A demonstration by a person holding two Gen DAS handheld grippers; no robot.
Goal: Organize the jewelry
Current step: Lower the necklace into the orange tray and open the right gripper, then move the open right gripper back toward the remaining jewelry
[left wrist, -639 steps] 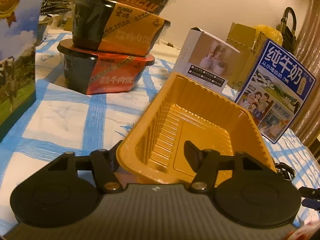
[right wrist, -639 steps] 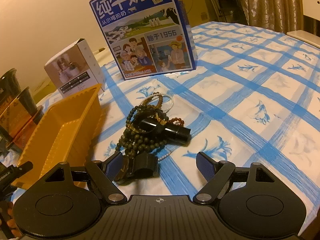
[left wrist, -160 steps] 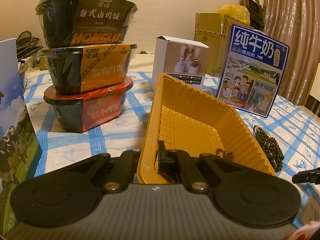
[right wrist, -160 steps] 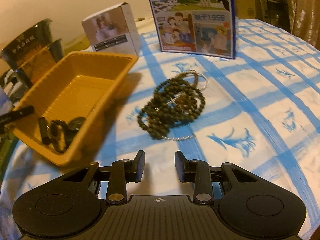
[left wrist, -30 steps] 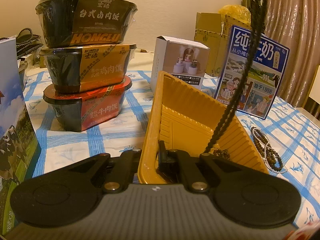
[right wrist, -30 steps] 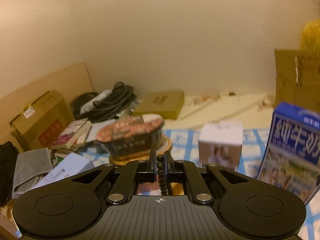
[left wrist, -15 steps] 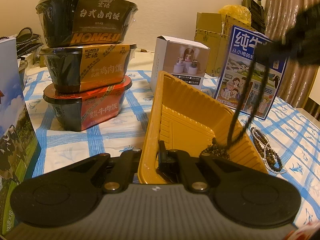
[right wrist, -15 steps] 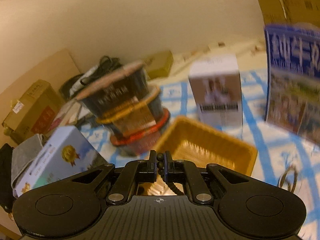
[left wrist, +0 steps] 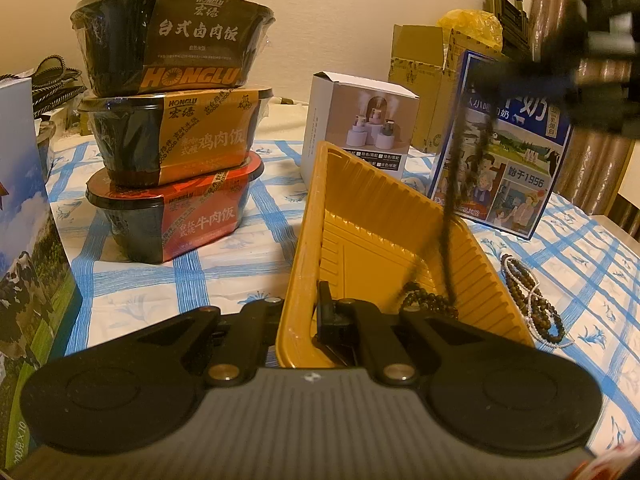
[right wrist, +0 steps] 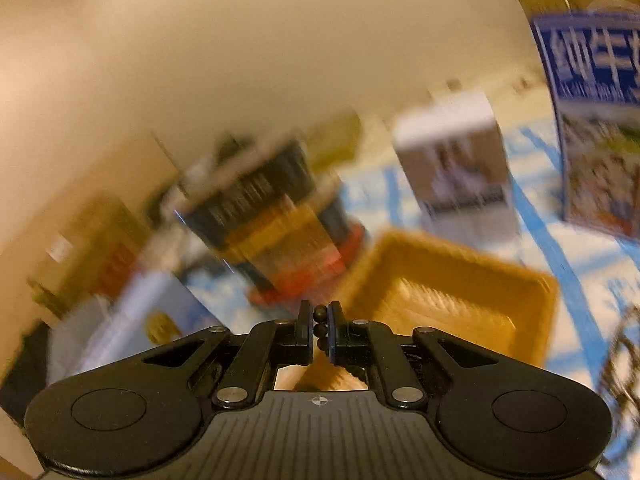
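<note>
1. My right tool (right wrist: 320,330), frame centre, is clamped on a dark bead strand (right wrist: 319,325).
2. The strand hangs from upper right into the yellow tray (left wrist: 304,248), its lower end coiled there.
3. My left tool (left wrist: 304,320) pinches the tray's near wall.
4. More beads (left wrist: 532,300) lie on the bench (left wrist: 168,280), lower right.

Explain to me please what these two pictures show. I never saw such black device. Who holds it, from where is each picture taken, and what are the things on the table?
A person holds one two-finger gripper per hand; each carries a forward-looking camera. The left camera shows the left gripper shut on the wall of the yellow tray, near stacked meal bowls, two boxes and more bracelets on the checked cloth. The blurred right camera shows the right gripper shut on a dark bead strand, hanging into the tray.
</note>
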